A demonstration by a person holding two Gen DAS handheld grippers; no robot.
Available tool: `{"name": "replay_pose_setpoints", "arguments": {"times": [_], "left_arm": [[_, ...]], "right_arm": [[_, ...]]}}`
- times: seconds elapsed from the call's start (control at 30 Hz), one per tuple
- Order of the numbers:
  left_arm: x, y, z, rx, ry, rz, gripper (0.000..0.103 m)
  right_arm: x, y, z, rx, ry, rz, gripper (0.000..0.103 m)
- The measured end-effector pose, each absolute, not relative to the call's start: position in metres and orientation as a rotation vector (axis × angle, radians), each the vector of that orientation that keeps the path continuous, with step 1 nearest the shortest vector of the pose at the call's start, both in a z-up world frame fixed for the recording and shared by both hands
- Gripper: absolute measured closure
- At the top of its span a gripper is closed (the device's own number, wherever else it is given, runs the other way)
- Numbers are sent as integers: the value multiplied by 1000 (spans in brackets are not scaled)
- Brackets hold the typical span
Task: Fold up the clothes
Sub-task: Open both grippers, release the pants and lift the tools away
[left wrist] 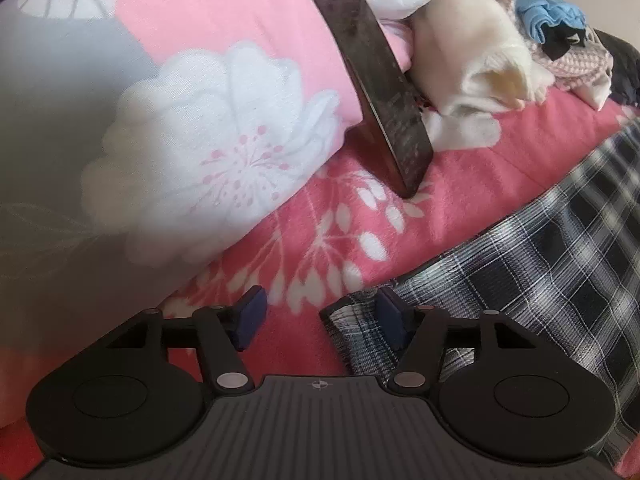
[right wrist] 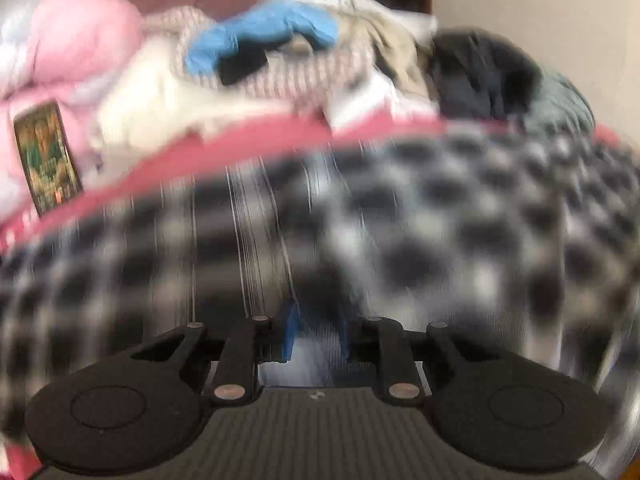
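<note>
Here the plaid garment (left wrist: 520,280) touches the open left tool's (left wrist: 320,318) right pad.

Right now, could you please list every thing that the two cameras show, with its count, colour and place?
plaid garment: one, black and white, spread on the bed cover, corner at the left gripper.
bed cover: one, red-pink with white leaves, under everything.
quilt: one, pink and grey with white flowers, rolled at the left.
phone: one, dark, leaning on the quilt.
white garment: one, cream, beside the phone.
clothes pile: one heap, blue, beige, black and grey, at the back.
left gripper: open, nothing pressed.
right gripper: narrow; plaid cloth between the pads, blurred.
</note>
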State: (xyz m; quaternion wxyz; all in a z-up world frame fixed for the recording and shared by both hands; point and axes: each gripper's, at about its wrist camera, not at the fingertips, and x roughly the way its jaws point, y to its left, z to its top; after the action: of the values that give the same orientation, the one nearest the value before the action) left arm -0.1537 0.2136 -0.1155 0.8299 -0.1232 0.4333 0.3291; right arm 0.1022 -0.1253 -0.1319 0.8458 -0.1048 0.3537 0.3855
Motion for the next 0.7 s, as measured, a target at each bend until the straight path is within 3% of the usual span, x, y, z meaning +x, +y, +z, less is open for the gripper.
{"name": "replay_pose_setpoints", "arguments": {"times": [0.37,0.57,0.7], "left_arm": [[-167,218,-104,-247,892,674,38],[-160,225,-50,-294,725,576,38],[-98,204,-1,-276,660,348,38]], "right_arm": [[-16,-238,-100,-131,797,577,79],[-24,-266,-48,-119,731,382,79],[-27,-274,5,-108,621,320,78]]}}
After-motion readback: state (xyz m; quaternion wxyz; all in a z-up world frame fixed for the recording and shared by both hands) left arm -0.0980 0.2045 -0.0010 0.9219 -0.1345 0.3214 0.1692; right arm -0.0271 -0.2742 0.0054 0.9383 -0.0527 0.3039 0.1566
